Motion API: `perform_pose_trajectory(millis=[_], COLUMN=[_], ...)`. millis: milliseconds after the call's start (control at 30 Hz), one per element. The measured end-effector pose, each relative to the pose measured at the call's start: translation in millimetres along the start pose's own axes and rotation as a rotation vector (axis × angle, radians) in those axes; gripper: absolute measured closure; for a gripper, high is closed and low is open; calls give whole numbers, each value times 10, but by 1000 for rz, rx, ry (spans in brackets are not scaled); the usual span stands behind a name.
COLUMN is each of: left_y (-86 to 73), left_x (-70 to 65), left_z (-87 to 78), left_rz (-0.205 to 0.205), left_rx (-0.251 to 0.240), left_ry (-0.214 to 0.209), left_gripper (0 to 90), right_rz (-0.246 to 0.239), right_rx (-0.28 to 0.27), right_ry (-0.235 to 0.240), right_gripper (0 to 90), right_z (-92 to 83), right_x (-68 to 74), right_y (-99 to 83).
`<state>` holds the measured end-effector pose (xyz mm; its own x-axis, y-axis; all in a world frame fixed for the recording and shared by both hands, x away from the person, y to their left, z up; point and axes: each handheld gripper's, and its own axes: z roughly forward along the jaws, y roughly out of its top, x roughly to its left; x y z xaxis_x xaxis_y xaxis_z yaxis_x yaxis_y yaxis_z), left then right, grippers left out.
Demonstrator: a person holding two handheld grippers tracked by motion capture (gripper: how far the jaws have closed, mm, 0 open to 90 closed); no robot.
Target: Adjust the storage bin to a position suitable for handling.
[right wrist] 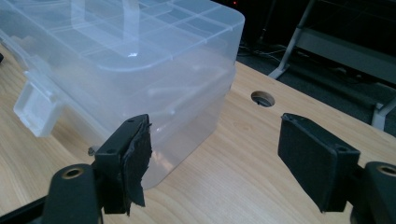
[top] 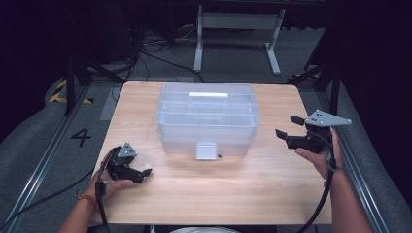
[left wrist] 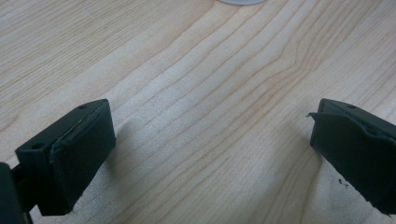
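A clear plastic storage box point(top: 206, 118) with a lid, a top handle and a front latch point(top: 207, 150) stands in the middle of the wooden table point(top: 243, 184). My left gripper point(top: 147, 171) rests low on the table at the front left, open, with bare wood between its jaws point(left wrist: 210, 140). My right gripper point(top: 285, 127) hangs above the table to the right of the box, open and pointing at the box's right end. In the right gripper view the box point(right wrist: 140, 60) lies just beyond the left jaw, and nothing is between the pads.
A round hole point(right wrist: 262, 98) is cut in the tabletop near the box's far right corner. A white metal stand point(top: 238, 29) and cables lie on the floor behind the table. Black tripod legs point(top: 73, 77) stand to the left and right.
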<state>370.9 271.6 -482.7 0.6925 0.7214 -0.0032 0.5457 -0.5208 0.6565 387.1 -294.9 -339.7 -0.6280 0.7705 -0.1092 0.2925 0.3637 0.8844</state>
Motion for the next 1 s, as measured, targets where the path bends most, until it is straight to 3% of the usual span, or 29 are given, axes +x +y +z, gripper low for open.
perform_pose_trajectory(millis=[200, 533, 700, 1000], left_y=[-1, 0, 0, 0], left_x=[-3, 0, 0, 0], left_z=[2, 0, 0, 0], left_rz=[-5, 0, 0, 0], left_rx=[0, 0, 0, 0], left_ry=[-5, 0, 0, 0], left_gripper=[5, 5, 5, 5], right_rz=[-8, -71, -83, -114], right_rx=[-12, -17, -6, 27], right_ry=[15, 29, 52, 68], right_gripper=[268, 289, 293, 314], right_z=[72, 226, 367, 603], right_x=[7, 129, 201, 308], right_y=[187, 496, 669, 827])
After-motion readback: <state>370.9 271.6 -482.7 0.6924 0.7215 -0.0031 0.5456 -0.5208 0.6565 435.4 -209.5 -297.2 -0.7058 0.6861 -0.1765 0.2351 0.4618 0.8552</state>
